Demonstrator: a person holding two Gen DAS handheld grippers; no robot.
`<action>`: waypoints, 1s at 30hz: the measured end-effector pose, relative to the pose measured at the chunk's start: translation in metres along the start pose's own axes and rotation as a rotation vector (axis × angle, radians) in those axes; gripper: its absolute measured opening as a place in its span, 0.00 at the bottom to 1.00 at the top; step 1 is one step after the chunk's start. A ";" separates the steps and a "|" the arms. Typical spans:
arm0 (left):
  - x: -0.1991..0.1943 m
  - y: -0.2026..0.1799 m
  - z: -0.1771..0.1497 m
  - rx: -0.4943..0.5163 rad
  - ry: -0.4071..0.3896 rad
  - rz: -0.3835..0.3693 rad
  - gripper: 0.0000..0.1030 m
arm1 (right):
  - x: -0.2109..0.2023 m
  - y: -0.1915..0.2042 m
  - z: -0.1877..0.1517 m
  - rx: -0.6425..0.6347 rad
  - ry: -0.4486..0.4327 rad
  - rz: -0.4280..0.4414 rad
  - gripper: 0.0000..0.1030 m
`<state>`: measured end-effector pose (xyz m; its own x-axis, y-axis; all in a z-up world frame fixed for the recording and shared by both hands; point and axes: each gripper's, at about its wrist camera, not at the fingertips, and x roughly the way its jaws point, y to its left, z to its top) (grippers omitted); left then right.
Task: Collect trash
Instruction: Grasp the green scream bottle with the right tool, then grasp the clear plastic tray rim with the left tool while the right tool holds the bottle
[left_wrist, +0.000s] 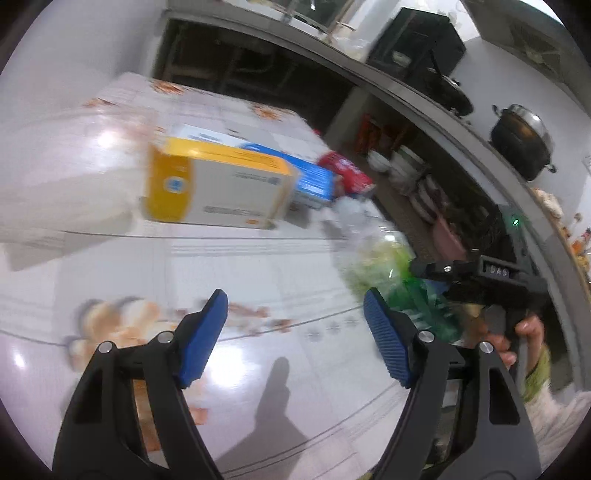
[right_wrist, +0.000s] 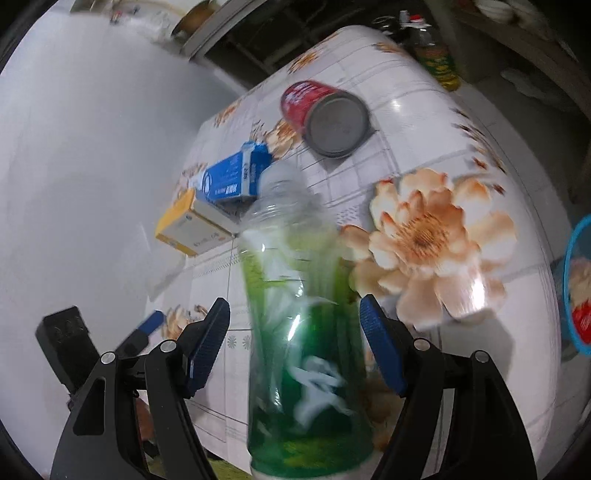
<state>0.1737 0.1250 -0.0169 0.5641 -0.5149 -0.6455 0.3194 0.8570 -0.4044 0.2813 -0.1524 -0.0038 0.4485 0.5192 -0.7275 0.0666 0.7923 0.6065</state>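
Observation:
A clear plastic bottle with a green label (right_wrist: 299, 325) lies on the flowered table between the open fingers of my right gripper (right_wrist: 295, 347); the pads stand apart from it. It also shows blurred in the left wrist view (left_wrist: 384, 266). A yellow and white box (left_wrist: 218, 184) (right_wrist: 188, 229), a blue box (left_wrist: 310, 177) (right_wrist: 236, 177) and a red can on its side (right_wrist: 325, 114) (left_wrist: 343, 170) lie further back. My left gripper (left_wrist: 295, 336) is open and empty above the table, left of the bottle.
The table (right_wrist: 424, 122) has a glossy flowered cloth. A blue basket (right_wrist: 580, 288) holding something red stands off its right edge. A white wall is at the left. Shelves with bowls (left_wrist: 406, 166) and a black pot (left_wrist: 524, 140) stand behind.

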 end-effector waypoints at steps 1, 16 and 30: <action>-0.006 0.003 0.000 0.011 -0.014 0.038 0.69 | 0.005 0.004 0.004 -0.031 0.021 -0.024 0.69; -0.038 0.049 0.108 0.105 -0.173 0.478 0.68 | 0.028 0.014 -0.007 -0.144 0.096 -0.114 0.59; -0.030 0.071 0.089 -0.067 0.108 0.266 0.66 | 0.021 0.008 -0.006 -0.143 0.096 -0.091 0.59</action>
<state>0.2473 0.2030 0.0318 0.5355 -0.2747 -0.7986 0.1180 0.9607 -0.2513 0.2861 -0.1337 -0.0158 0.3586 0.4659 -0.8089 -0.0271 0.8714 0.4898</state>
